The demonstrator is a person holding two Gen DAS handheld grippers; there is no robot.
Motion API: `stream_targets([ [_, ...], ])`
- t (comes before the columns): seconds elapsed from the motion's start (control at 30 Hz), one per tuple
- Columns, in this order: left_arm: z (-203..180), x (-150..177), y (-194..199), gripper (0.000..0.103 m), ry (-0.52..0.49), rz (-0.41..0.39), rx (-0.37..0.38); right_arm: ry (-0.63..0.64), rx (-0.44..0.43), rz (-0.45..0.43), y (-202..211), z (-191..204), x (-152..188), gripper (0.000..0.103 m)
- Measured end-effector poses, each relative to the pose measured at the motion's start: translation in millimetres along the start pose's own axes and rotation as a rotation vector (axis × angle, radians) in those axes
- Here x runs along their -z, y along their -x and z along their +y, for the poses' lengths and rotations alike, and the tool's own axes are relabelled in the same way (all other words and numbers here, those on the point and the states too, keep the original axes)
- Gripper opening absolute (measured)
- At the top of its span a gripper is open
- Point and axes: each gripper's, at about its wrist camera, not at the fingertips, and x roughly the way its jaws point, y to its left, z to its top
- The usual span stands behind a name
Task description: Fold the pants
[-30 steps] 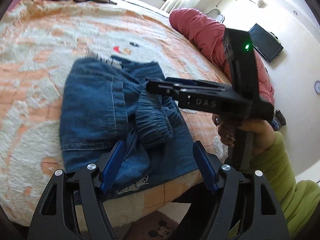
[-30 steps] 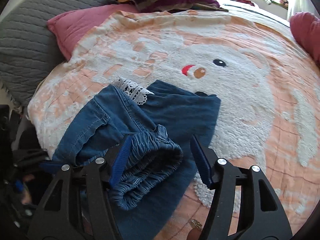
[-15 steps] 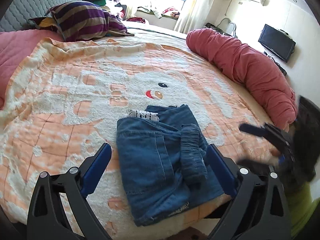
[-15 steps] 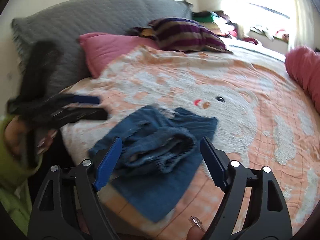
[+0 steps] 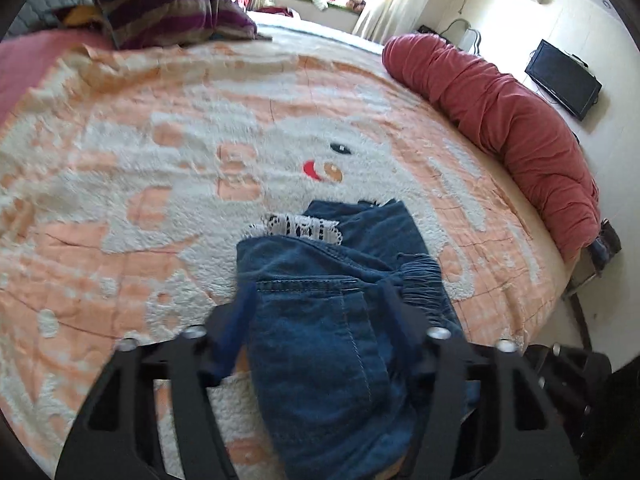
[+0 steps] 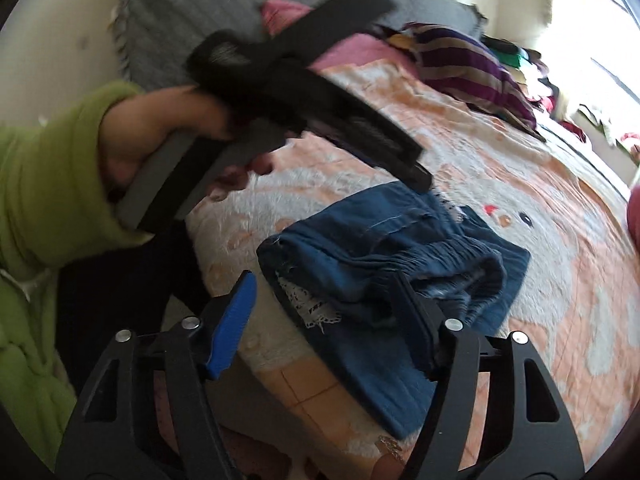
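The pants lay folded into a compact blue denim bundle near the front edge of the blanket, white lace trim poking out at the far end and the gathered waistband heaped along one side. A second earlier both tools had hung low over the bundle, with the waistband roll between the right tool's tips; half a second earlier they had already drawn back, and now they sat farther off still, with more of the bed in sight.

The left gripper was above the bundle, its jaws closing with nothing clamped between them; the denim showed in the gap but lay flat on the blanket below. The right gripper likewise had its jaws closing on nothing, the folded stack lying beyond and beneath its tips. In the right wrist view the left tool appeared blurred in a hand with a green sleeve.

Beyond lay a red rolled quilt, a striped pillow and a grey headboard.
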Motion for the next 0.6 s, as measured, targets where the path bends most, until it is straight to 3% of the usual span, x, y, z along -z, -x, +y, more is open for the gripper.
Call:
stream_targets([
  [0.03, 2, 0, -4, 0.038, 0.004, 0.011, 0.005, 0.016, 0.004, 0.007, -3, 2, -1, 0.052],
  [0.33, 2, 3, -30, 0.038, -0.011, 0.056, -0.005, 0.207, 0.03, 0.1, -43, 10, -13, 0.041],
  [0.37, 1, 3, -31, 0.038, -0.015, 0.058, -0.009, 0.217, 0.029, 0.106, -48, 10, -13, 0.037],
  [0.43, 1, 4, -33, 0.038, -0.021, 0.059, -0.018, 0.229, -0.01, 0.11, -54, 12, -13, 0.006],
  [0.6, 2, 5, -34, 0.04, -0.016, 0.053, -0.016, 0.183, -0.094, 0.096, -35, 15, -1, 0.002],
])
